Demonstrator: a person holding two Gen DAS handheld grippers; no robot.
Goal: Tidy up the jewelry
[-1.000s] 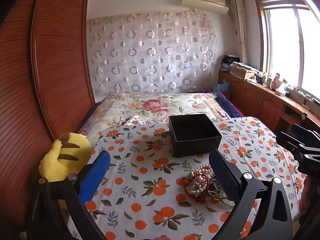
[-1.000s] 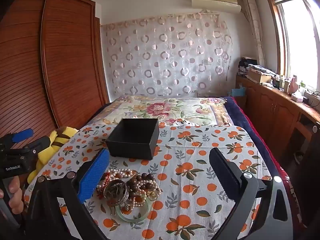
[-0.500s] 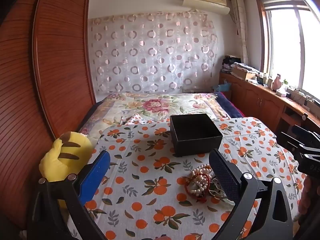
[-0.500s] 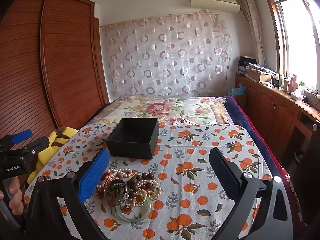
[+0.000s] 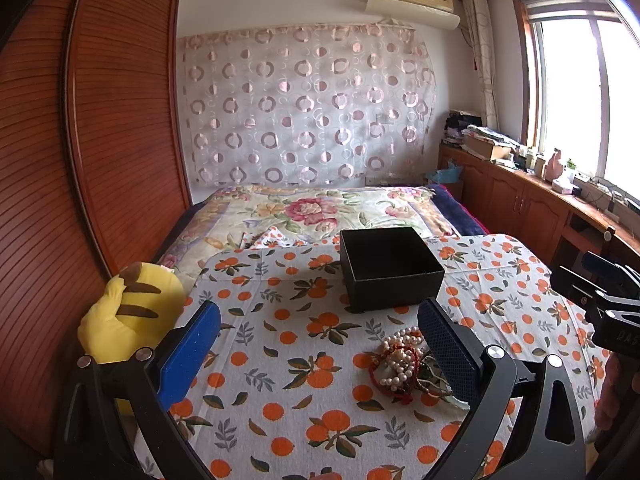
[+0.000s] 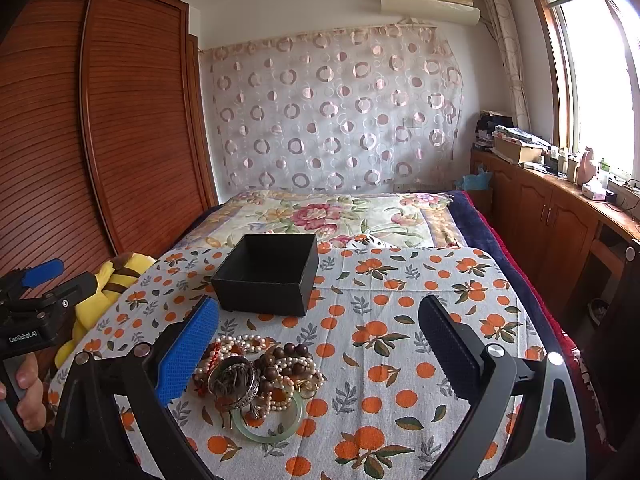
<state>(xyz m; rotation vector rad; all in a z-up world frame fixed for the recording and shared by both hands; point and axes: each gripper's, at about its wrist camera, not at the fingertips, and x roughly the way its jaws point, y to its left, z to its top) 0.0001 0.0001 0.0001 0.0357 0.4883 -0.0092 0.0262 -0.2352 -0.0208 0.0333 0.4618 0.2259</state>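
A pile of jewelry (image 6: 256, 376) lies on an orange-print cloth (image 6: 400, 344): pearl strands, brown wooden beads, a silver bangle and a pale green jade bangle (image 6: 268, 426). The pile also shows in the left wrist view (image 5: 404, 366). An open, empty black box (image 6: 266, 276) stands just behind the pile, also in the left wrist view (image 5: 390, 268). My left gripper (image 5: 320, 340) is open and empty, the pile by its right finger. My right gripper (image 6: 320, 340) is open and empty, the pile by its left finger. Both hover above the cloth.
A yellow striped plush toy (image 5: 132, 316) sits at the cloth's left edge. A bed with a floral cover (image 5: 312, 212) lies behind the box. A wooden wardrobe (image 5: 80, 160) stands on the left, low cabinets (image 5: 532, 208) under the window on the right.
Both views have shifted only slightly. The jewelry and the box have not moved, and both grippers stay open.
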